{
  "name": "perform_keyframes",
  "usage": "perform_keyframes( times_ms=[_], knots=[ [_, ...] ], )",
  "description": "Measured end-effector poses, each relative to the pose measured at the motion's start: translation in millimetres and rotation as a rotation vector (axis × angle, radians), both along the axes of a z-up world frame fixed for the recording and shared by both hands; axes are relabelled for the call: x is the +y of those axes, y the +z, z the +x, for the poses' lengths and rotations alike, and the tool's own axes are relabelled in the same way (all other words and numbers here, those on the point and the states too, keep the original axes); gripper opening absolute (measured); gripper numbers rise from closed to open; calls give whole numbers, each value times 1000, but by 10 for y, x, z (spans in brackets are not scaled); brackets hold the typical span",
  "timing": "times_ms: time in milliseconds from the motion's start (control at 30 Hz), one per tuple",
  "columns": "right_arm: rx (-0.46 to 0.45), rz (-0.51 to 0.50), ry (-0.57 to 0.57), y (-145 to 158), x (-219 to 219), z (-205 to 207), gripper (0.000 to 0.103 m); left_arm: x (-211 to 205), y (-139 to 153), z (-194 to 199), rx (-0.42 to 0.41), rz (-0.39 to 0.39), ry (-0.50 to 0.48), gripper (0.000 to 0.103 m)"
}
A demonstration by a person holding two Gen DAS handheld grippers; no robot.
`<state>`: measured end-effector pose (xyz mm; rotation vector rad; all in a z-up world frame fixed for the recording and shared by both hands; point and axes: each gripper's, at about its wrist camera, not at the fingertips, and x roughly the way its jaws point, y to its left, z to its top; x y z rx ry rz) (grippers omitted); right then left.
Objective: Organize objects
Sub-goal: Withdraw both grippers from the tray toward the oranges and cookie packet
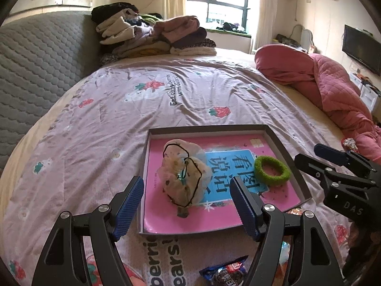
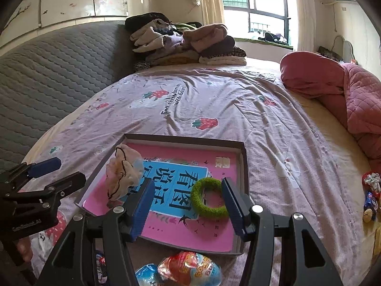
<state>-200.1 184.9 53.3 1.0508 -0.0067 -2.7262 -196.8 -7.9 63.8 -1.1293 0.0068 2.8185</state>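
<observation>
A shallow tray (image 1: 283,147) sits at lower centre on the bedsheet (image 1: 190,95), holding a pale scrunchie (image 1: 184,176) at its left and a green hair tie (image 1: 272,171) at its right (both loose). The left gripper (image 1: 188,206) and right gripper (image 2: 188,205) hover above, jaws apart, empty.

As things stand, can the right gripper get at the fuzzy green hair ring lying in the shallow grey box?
Probably yes. The right gripper is open and empty, and the fuzzy green hair ring lies uncovered just ahead of its fingers, apart from the beige scrunchie.
</observation>
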Motion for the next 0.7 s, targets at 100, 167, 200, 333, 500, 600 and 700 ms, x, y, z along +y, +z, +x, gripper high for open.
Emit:
perform_keyframes(
  times_ms=[100, 167, 200, 333, 500, 600, 700],
  knots=[
    [6, -5, 4, 28, -16, 70, 58, 19, 4, 66, 7, -11, -3, 76],
    [12, -10, 7, 54, -18, 118, 58, 33, 9, 115, 10, -17, -6, 76],
    [17, -10, 9, 71, -23, 147, 58, 41, 14, 138, 12, -21, -8, 76],
    [28, 1, 16, 97, -47, 232, 58, 63, 22, 239, 13, -34, -10, 76],
    [29, -3, 20, 110, -34, 328, 58, 54, 18, 369, 14, -33, -2, 76],
    [32, -11, 17, 124, -19, 388, 58, 53, 19, 434, 13, -26, -2, 76],
    [34, -23, 20, 135, -10, 453, 58, 75, 27, 480, 18, -38, -2, 76]
  ],
)
